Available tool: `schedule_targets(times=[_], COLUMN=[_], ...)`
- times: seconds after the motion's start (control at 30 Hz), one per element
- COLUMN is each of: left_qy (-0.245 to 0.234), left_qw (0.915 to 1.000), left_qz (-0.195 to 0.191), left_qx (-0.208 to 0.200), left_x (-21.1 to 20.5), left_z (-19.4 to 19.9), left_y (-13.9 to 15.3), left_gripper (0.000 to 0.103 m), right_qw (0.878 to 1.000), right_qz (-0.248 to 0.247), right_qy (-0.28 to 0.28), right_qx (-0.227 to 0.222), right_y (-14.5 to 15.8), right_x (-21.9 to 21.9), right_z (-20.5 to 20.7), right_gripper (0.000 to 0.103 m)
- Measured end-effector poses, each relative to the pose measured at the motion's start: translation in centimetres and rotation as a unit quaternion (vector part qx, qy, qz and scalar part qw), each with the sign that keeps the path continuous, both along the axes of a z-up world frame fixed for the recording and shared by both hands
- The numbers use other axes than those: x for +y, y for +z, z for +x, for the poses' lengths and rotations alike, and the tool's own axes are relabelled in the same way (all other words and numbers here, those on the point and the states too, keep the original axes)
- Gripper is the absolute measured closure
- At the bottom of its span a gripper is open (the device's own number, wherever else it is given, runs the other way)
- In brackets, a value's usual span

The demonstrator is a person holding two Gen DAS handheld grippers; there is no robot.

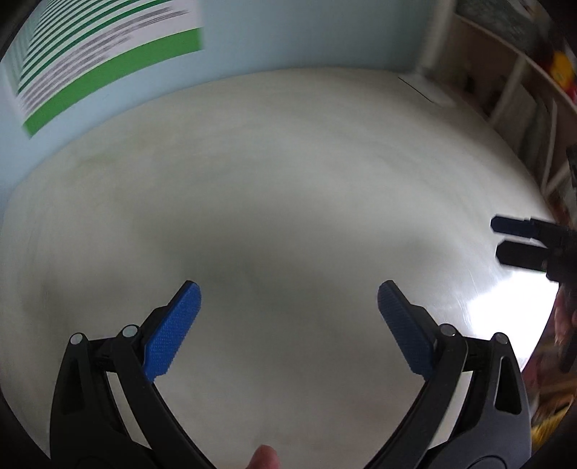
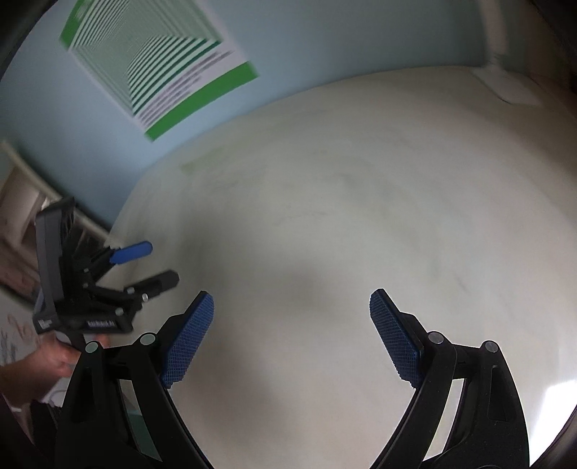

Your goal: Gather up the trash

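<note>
A pale, whitish worktop (image 1: 288, 173) fills most of both views, its surface bare and slightly streaked, with a bright glare patch near its right edge in the left wrist view. Behind its far edge rises a light blue wall (image 1: 288, 32) carrying a poster (image 2: 158, 68) with green and white stripes and a solid green band along its lower edge; the print on it is too blurred to read. Off the worktop's right edge stands a white shelf unit (image 1: 519, 90) with blurred, colourful things on it.

The left claw (image 1: 288, 299) hangs over the near part of the worktop with its blue pads spread wide apart, gripping nothing; a fingertip (image 1: 265, 456) shows at the bottom edge of its view. The right claw (image 2: 292, 306) is likewise spread wide and holds nothing, beside the left claw over the same surface. A hand (image 2: 54, 360) grips the left claw's handle.

No trash can be made out on the worktop in either view.
</note>
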State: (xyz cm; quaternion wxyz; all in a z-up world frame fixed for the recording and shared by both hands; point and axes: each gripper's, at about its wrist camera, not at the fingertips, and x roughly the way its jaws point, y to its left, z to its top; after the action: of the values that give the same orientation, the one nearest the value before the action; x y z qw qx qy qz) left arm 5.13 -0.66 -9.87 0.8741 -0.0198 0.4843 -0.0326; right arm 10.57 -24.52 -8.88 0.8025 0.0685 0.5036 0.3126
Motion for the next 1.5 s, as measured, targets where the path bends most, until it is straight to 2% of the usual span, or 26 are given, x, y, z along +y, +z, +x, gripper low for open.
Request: schedule_targets(times=[0.2, 0.33, 0.5, 0.6, 0.87, 1.2, 1.5], left_qy=[0.098, 0.139, 0.177, 0.194, 0.208, 0.196, 0.176], left_qw=[0.9952, 0.9902, 0.9842, 0.9811, 0.9779, 0.9804, 0.9839], left_qz=[0.002, -0.007, 0.000, 0.001, 0.023, 0.017, 0.030], left_qx=[0.002, 0.005, 0.003, 0.003, -0.003, -0.006, 0.000], left_x=[3.4, 4.5, 4.6, 3.4, 3.8, 4.0, 3.9], left_z=[-1.0, -1.6, -1.9, -1.8, -3.0, -2.4, -0.8], left_y=[0.3, 0.2, 0.2, 0.2, 0.6, 0.5, 0.3], left_gripper=[0.007, 0.007, 0.007, 0.007, 0.007, 0.007, 0.007], right_qw=[0.997, 0.996, 0.995, 0.997, 0.998, 0.999, 0.999], right_qz=[-0.027, -0.036, -0.045, -0.032, -0.026, -0.024, -0.022], right_qy=[0.068, 0.079, 0.082, 0.071, 0.059, 0.039, 0.027], right_qx=[-0.014, -0.023, -0.020, -0.010, -0.010, -0.015, -0.006], right_y=[0.3, 0.4, -0.3, -0.6, -1.1, -1.1, -1.8], right_x=[3.2, 3.8, 3.2, 2.2, 1.5, 0.4, 0.1], right_z=[2.0, 2.6, 3.0, 3.3, 4.2, 4.5, 4.4], right_gripper=[0.015, 0.015, 0.015, 0.015, 0.015, 0.015, 0.015])
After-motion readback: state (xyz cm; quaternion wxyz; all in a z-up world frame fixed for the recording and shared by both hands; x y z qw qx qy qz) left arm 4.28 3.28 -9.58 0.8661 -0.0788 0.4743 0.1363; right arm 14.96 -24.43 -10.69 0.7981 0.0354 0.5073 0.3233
